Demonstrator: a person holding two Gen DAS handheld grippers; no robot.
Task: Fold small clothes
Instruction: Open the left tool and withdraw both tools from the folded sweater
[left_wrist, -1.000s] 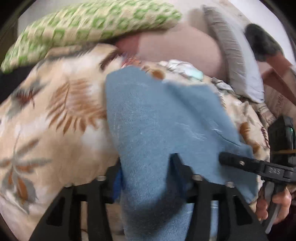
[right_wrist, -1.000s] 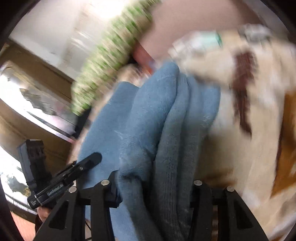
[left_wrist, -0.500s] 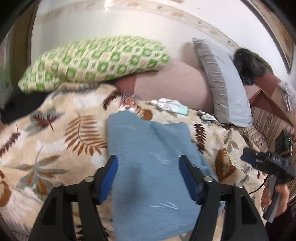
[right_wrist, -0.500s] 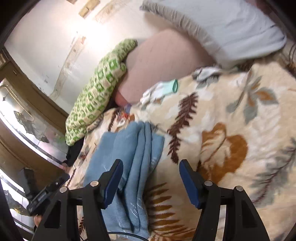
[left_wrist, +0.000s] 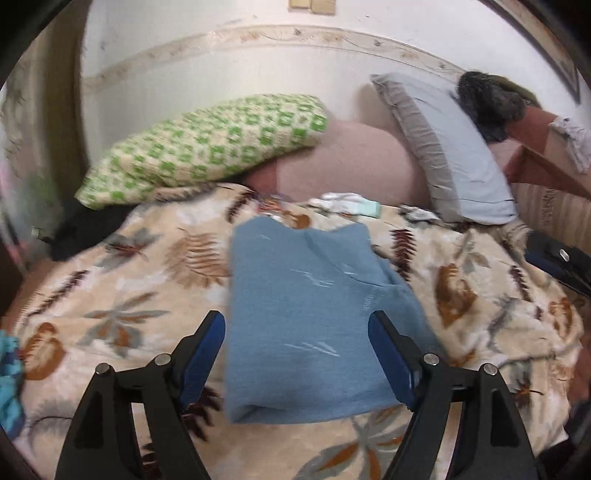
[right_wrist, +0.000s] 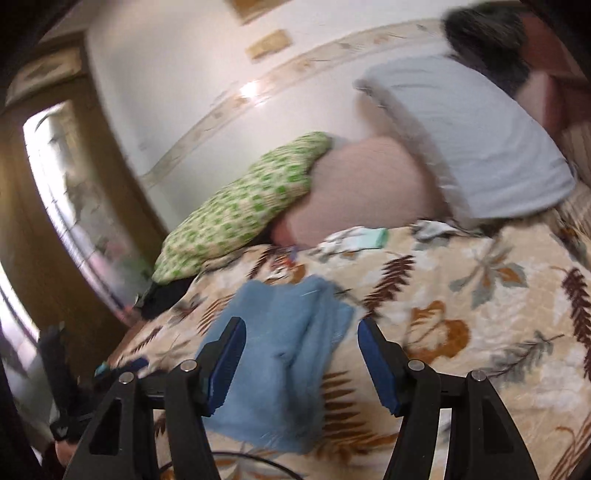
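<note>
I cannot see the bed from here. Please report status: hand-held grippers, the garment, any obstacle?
Left hand-held gripper opening, empty. Right hand-held gripper open, empty. Blue garment folded, flat on leaf-print blanket. Nothing in the way.

One folded blue garment (left_wrist: 310, 325), one leaf-print blanket (left_wrist: 122, 295), three pillows, two grippers.

A bedroom in a home. Bed spread with a leaf-print blanket (left_wrist: 122, 295), pillows piled against a papered wall (left_wrist: 221, 66) (green-checked pillow (left_wrist: 207, 147), grey pillow (left_wrist: 450, 155)), wooden door frame (right_wrist: 48, 221) at one side.
</note>
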